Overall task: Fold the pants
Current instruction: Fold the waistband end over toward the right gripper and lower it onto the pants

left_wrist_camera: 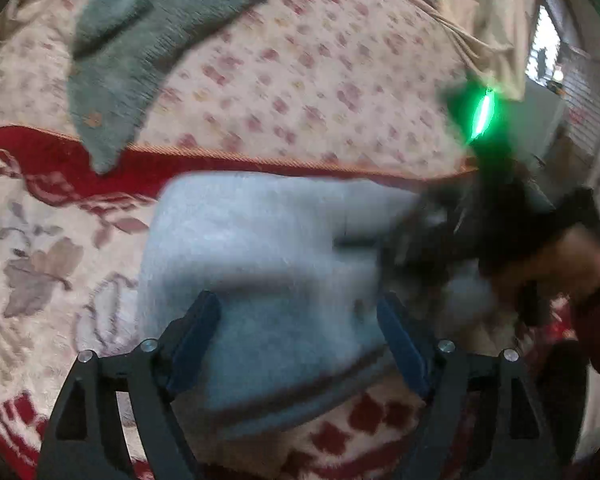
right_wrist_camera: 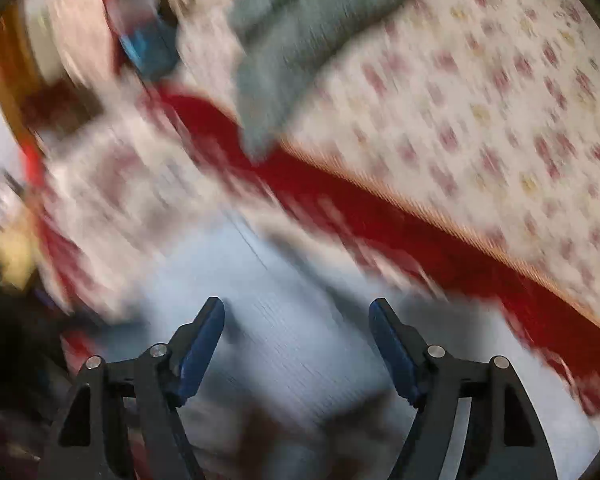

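Observation:
The pants [left_wrist_camera: 260,252] are a pale blue, folded bundle lying on a red and cream patterned blanket [left_wrist_camera: 40,264]. My left gripper [left_wrist_camera: 298,304] is open, its blue pads on either side of the bundle's near edge. My right gripper [left_wrist_camera: 440,248] shows blurred at the bundle's right end in the left wrist view, with a green light above it. In the right wrist view the right gripper [right_wrist_camera: 296,312] is open above the pale blue cloth [right_wrist_camera: 284,320], holding nothing. That view is smeared by motion.
A grey-green knitted garment [left_wrist_camera: 140,40] lies at the back on a cream floral sheet [left_wrist_camera: 320,80], also seen in the right wrist view [right_wrist_camera: 284,60]. A red band with an orange hem [left_wrist_camera: 228,162] separates sheet and blanket. Curtains and a window [left_wrist_camera: 548,40] are far right.

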Available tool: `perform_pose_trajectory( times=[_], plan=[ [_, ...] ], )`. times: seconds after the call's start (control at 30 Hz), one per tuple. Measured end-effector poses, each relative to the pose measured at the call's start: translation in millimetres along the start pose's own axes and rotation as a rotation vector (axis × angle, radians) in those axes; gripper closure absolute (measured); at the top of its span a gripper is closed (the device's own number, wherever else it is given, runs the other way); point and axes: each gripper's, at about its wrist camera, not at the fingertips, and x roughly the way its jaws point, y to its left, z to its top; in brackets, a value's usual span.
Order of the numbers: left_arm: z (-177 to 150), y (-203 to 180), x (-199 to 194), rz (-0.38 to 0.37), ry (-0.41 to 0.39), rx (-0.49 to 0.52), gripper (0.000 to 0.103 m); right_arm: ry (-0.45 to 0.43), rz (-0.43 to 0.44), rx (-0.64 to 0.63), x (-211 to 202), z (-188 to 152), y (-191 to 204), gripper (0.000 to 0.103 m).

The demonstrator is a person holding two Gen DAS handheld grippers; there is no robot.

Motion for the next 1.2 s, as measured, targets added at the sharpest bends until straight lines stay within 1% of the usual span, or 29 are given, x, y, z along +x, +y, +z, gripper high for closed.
perform_pose_trajectory(
  times=[0.03,0.07,0.1,0.13,0.23,0.27,0.3,0.33,0.37,0.43,0.47,0.5,0.57,0.6,0.63,0.67,0.73,0.77,0.8,0.83,0.87,0.93,0.97,1.0,1.03,1.1,1.13,1.17,1.2],
  plan=[
    [-1.6,-0.9,0.7,0.001,0.005,0.009,0.022,0.011,0.017,0.031,11.3,-17.3,-6.2,0.026],
    [-1.3,-4.8,-1.1,0.015,0.002,0.032,0.022,-0.058,0.082,0.145,12.4,-29.1,-19.6,0.026],
    [0.9,-9.4,-4.0,0.021,0.005,0.053,0.022,-0.088,0.136,0.228,9.3,-34.0,-30.2,0.026],
    [3.0,-12.1,-6.9,0.025,0.004,0.064,0.022,-0.089,0.153,0.249,4.6,-33.3,-33.7,0.026],
    [15.0,-15.5,-27.5,0.031,-0.039,0.087,0.022,-0.094,0.146,0.290,-16.3,-33.7,-42.8,0.025],
    [21.1,-13.7,-32.6,0.041,-0.052,0.087,0.021,-0.093,0.130,0.299,-23.4,-37.0,-45.8,0.025],
    [30.2,-10.7,-35.7,0.066,-0.060,0.083,0.020,-0.090,0.126,0.307,-30.3,-41.3,-48.4,0.025],
    [34.8,-8.1,-35.6,0.082,-0.063,0.080,0.018,-0.089,0.132,0.320,-37.0,-44.8,-52.2,0.025],
    [43.0,-4.2,-33.8,0.090,-0.066,0.070,0.018,-0.097,0.156,0.352,-43.4,-50.7,-57.1,0.024],
    [51.0,-0.2,-27.0,0.067,-0.052,0.053,0.018,-0.108,0.210,0.421,-47.9,-59.7,-65.7,0.020],
    [53.0,-0.2,-20.0,0.043,-0.039,0.047,0.018,-0.106,0.233,0.482,-47.6,-66.5,-71.7,0.016],
    [52.4,-0.7,-14.7,0.040,-0.032,0.044,0.018,-0.105,0.255,0.522,-45.8,-70.0,-75.9,0.015],
    [47.2,-2.6,-1.1,0.043,0.000,0.039,0.018,-0.076,0.310,0.596,-34.8,-74.7,-80.0,0.015],
    [41.3,-3.5,7.5,0.039,0.027,0.033,0.018,-0.042,0.361,0.620,-24.9,-75.5,-78.3,0.014],
    [34.2,-3.7,14.8,0.040,0.048,0.024,0.018,-0.034,0.414,0.616,-18.4,-74.5,-74.2,0.014],
    [29.6,-4.5,17.6,0.049,0.053,0.022,0.018,-0.037,0.462,0.584,-9.9,-71.2,-65.4,0.014],
    [18.1,-8.1,21.4,0.092,0.041,0.048,0.018,-0.065,0.420,0.522,-0.8,-64.0,-54.8,0.017],
    [15.7,-9.0,21.2,0.107,0.039,0.054,0.018,-0.078,0.425,0.477,6.6,-56.7,-49.7,0.032],
    [14.8,-8.7,20.5,0.116,0.037,0.050,0.018,-0.081,0.437,0.455,13.8,-48.8,-47.7,0.044],
    [14.5,-7.9,19.1,0.123,0.034,0.042,0.018,-0.092,0.452,0.458,17.4,-42.6,-48.1,0.054],
    [15.7,-6.6,15.9,0.131,0.024,0.032,0.018,-0.105,0.452,0.445,19.5,-35.1,-47.9,0.059],
    [19.1,-5.3,11.9,0.131,0.010,0.020,0.018,-0.137,0.432,0.399,16.0,-20.7,-46.9,0.063],
    [20.6,-5.2,10.5,0.133,0.004,0.018,0.018,-0.165,0.437,0.384,10.2,-12.3,-48.2,0.064],
    [20.9,-5.7,12.5,0.133,0.010,0.019,0.018,-0.174,0.443,0.379,6.9,-9.5,-49.6,0.064],
    [19.6,-6.3,18.4,0.119,0.028,0.022,0.018,-0.159,0.437,0.370,7.9,-7.5,-51.6,0.065],
    [13.7,-9.9,29.8,0.115,0.052,0.035,0.016,-0.054,0.334,0.353,20.2,-18.8,-49.5,0.065],
    [10.3,-13.1,34.1,0.122,0.050,0.058,0.010,-0.036,0.316,0.350,22.9,-27.5,-47.9,0.065],
    [6.7,-17.7,38.2,0.125,0.039,0.090,0.006,-0.051,0.323,0.368,20.1,-38.2,-48.5,0.065],
    [5.4,-20.3,40.3,0.136,0.039,0.100,0.006,-0.057,0.327,0.392,16.5,-42.1,-51.0,0.064]
  ],
)
